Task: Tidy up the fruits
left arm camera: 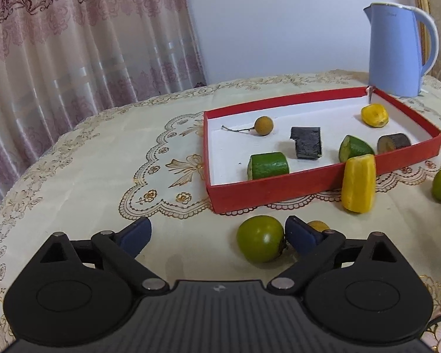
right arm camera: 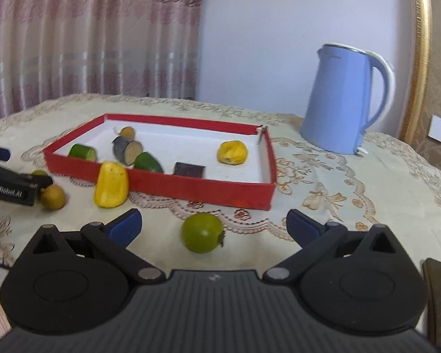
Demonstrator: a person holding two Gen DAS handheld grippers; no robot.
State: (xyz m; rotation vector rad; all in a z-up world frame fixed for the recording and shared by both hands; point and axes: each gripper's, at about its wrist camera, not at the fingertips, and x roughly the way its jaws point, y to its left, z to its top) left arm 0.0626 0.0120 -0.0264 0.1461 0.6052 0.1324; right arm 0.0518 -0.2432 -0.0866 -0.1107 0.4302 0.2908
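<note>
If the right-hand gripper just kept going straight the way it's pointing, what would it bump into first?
Most likely the green round fruit, lying on the tablecloth between the open right gripper fingers. Beyond it stands the red tray. Depth is hard to judge here.

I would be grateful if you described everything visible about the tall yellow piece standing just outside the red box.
The tall yellow piece is a smooth, glossy, plastic-looking toy, ridged lengthwise and rounded at its top. It stands upright on the embroidered tablecloth, outside the red box, set against the outside of its near wall and rising above the rim. In the right wrist view it leans slightly and shows a dented face. Neither gripper touches it.
</note>
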